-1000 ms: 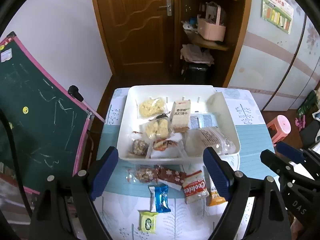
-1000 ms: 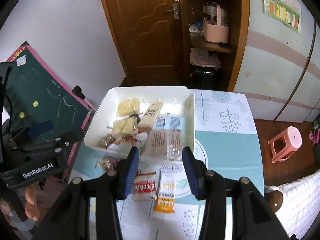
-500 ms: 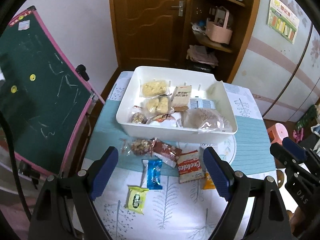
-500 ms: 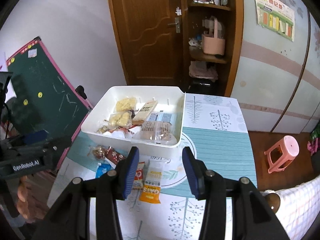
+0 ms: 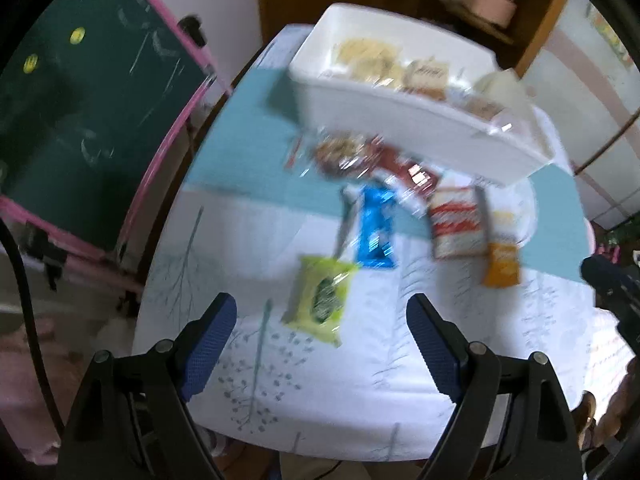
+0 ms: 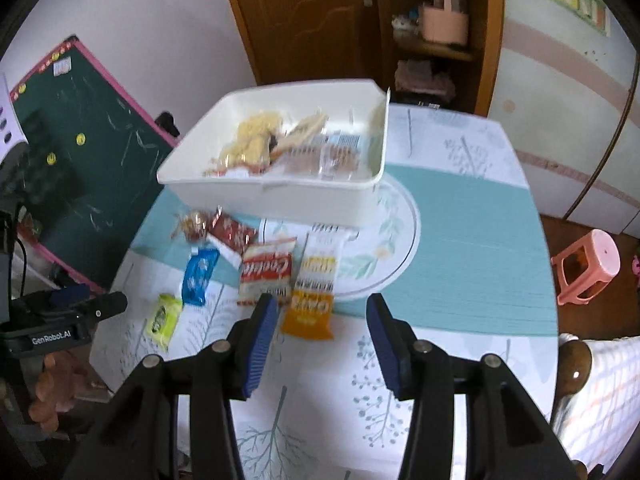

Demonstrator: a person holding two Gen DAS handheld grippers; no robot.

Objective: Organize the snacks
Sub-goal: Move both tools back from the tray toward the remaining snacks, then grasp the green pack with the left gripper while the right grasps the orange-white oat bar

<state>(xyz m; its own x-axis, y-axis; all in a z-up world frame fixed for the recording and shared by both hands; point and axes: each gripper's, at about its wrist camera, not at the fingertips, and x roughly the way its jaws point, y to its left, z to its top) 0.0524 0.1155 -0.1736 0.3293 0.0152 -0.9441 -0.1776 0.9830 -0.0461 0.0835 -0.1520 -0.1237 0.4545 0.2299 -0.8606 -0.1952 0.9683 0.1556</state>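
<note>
- While poised over the bench [image 6: 460,240], left tool [image 5: 320,316] spread wide, empty.
- Just ahead: green packet [image 5: 320,292], near white bin [image 6: 280,196].
- Right tool [image 6: 322,312] opening, empty (orange packet [image 6: 310,312] ahead, lengthwise toward bin).

In your right wrist view, the body of the left gripper [image 6: 66,320] carries white lettering that reads "GenRobot.AI". The red-and-white snack packet [image 6: 266,274] on the table shows "Cookies" in red script, seen upside down. The orange-and-white packet [image 6: 314,296] beside it bears print too blurred to read. Your left wrist view is too blurred for any text.
</note>
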